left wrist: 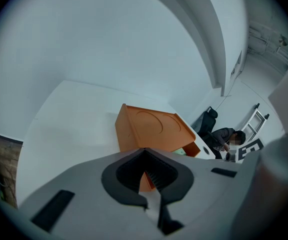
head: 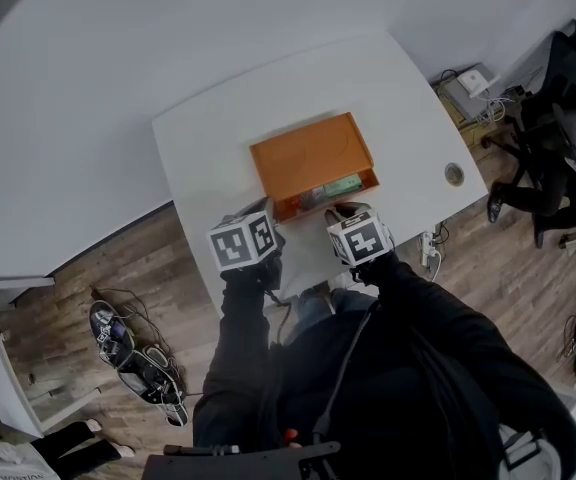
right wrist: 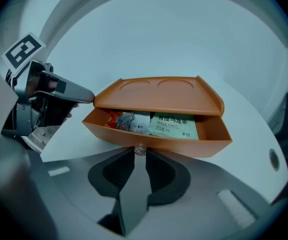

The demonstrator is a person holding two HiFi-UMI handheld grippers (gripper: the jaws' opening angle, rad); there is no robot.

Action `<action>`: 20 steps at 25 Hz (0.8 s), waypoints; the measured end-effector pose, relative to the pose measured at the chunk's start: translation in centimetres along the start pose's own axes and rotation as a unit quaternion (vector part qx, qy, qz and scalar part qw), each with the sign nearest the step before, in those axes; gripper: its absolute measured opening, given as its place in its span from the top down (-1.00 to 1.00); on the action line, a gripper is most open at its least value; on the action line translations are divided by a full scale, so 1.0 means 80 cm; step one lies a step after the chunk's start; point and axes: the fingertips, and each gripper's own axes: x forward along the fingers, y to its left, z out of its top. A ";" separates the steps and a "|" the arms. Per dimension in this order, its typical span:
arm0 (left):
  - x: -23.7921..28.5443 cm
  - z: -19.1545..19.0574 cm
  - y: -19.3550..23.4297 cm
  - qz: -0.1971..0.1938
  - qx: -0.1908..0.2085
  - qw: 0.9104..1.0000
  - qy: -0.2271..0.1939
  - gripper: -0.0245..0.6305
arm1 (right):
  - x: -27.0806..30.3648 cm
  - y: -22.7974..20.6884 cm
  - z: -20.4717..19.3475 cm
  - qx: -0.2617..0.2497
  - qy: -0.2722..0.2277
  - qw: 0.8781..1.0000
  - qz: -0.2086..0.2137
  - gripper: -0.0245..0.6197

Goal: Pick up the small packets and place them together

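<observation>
My right gripper (right wrist: 140,153) is clamped on the clear knob (right wrist: 140,148) of the orange box's (right wrist: 159,90) open drawer (right wrist: 215,134) on the tabletop (right wrist: 246,109). My left gripper (right wrist: 86,98), jaws together and empty, waits by the box's left corner. The packets lie in the drawer just beyond the right gripper, the nearer one: a green packet (right wrist: 174,126) with Chinese print too small to read, and a red-and-silver packet (right wrist: 120,120) left of it

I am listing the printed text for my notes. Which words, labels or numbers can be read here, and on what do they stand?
Green packet in the open drawer: Chinese characters, too small to read surely.
Red and white packets beside it: print blurred, unreadable.
Left gripper's marker cube, right gripper's marker cube: black square patterns, no words.
No text can be quoted.
</observation>
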 end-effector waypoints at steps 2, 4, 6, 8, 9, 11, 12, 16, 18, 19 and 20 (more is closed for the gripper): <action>0.001 0.001 -0.002 0.000 0.000 1.000 0.001 0.93 | -0.004 -0.001 -0.004 0.000 0.003 1.000 0.002 0.70; 0.003 0.003 -0.002 0.001 -0.001 1.000 -0.001 0.93 | -0.006 0.000 -0.008 -0.002 0.006 1.000 0.005 0.70; 0.003 0.002 -0.002 0.001 -0.003 1.000 -0.002 0.93 | -0.009 0.002 -0.014 -0.003 0.009 1.000 0.008 0.70; 0.002 0.001 -0.002 0.001 -0.004 1.000 -0.002 0.93 | -0.011 0.004 -0.021 0.001 0.012 1.000 0.011 0.70; 0.002 0.001 -0.002 0.001 -0.005 1.000 -0.003 0.93 | -0.012 0.005 -0.024 0.003 0.012 1.000 0.013 0.70; 0.003 0.002 -0.001 0.002 -0.007 1.000 -0.006 0.93 | -0.013 0.005 -0.026 0.004 0.012 1.000 0.015 0.70; 0.003 0.003 -0.001 0.002 -0.007 1.000 -0.008 0.93 | -0.013 0.005 -0.027 0.003 0.012 1.000 0.016 0.70; 0.002 -0.002 -0.001 0.005 -0.013 1.000 -0.007 0.93 | -0.020 0.008 -0.039 0.003 0.021 1.000 0.019 0.70; 0.001 -0.001 0.000 0.005 -0.016 1.000 -0.007 0.93 | -0.024 0.011 -0.042 0.002 0.024 0.999 0.021 0.70; 0.001 0.001 0.000 0.005 -0.016 1.000 -0.008 0.93 | -0.025 0.011 -0.042 0.002 0.025 0.999 0.022 0.70; 0.001 0.002 -0.001 0.005 -0.016 1.000 -0.009 0.93 | -0.025 0.011 -0.042 0.001 0.024 0.999 0.023 0.70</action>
